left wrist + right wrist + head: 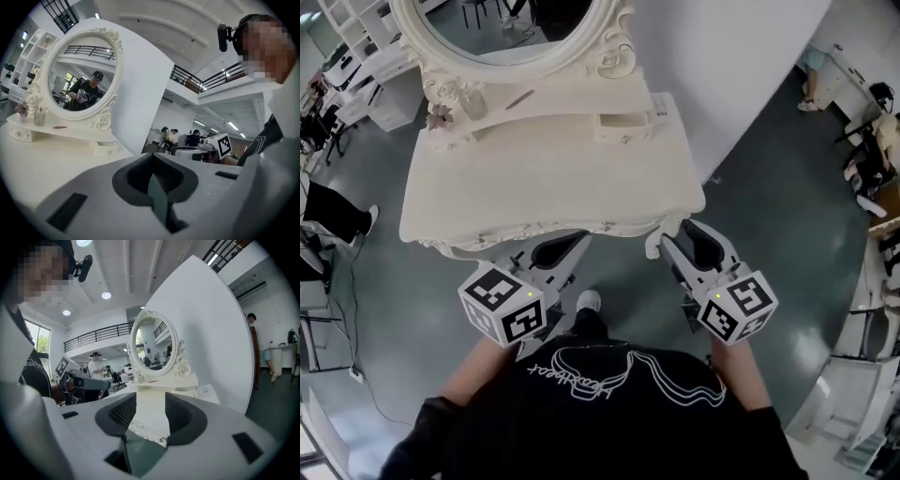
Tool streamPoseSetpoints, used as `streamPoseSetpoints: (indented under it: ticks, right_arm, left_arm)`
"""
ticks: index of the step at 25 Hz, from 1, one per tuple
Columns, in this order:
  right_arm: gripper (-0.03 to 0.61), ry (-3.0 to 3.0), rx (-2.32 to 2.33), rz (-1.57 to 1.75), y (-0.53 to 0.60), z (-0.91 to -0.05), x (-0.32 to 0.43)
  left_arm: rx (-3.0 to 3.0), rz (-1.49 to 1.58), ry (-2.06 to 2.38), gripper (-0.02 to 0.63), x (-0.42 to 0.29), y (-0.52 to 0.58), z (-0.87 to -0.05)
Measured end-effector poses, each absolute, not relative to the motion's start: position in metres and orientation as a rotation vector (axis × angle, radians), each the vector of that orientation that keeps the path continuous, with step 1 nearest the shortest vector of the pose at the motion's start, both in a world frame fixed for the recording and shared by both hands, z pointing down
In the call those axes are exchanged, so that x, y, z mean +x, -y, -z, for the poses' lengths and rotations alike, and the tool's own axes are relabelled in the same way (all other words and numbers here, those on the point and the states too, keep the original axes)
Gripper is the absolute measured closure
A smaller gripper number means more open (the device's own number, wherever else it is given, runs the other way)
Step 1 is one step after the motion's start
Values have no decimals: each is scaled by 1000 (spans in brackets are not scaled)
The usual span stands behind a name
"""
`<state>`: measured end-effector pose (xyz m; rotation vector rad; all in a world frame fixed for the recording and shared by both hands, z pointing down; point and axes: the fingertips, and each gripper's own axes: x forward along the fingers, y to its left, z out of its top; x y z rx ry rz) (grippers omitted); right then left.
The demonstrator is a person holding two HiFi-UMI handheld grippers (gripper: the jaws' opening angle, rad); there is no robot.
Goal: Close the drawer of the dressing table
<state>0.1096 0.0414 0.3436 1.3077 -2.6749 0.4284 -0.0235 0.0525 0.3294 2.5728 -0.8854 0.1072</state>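
Grey-green polished floor [769,187] runs under a cream dressing table [544,178] that stands against a curved white wall [722,56]. Its oval mirror [506,28] is cut off by the top of the head view. The drawer [553,228] sits in the table's front. From above only a thin strip of beaded trim shows under the overhanging top, seemingly in line with the table's edge. The rest of the front and the legs are hidden. The left gripper [565,249] is just off the table's front edge, its jaws pressed together with nothing between them. The right gripper [698,239] is near the table's front right corner, jaws spread wide and apart from the trim seen between them.
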Motion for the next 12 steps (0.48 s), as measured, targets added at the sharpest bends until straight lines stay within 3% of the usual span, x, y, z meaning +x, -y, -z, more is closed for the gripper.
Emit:
streamPoseSetpoints:
  ticks: [12]
  right_arm:
    - [397, 2540, 1365, -485, 86, -391, 74]
  left_arm:
    - [2573, -141, 854, 611, -59, 90, -365]
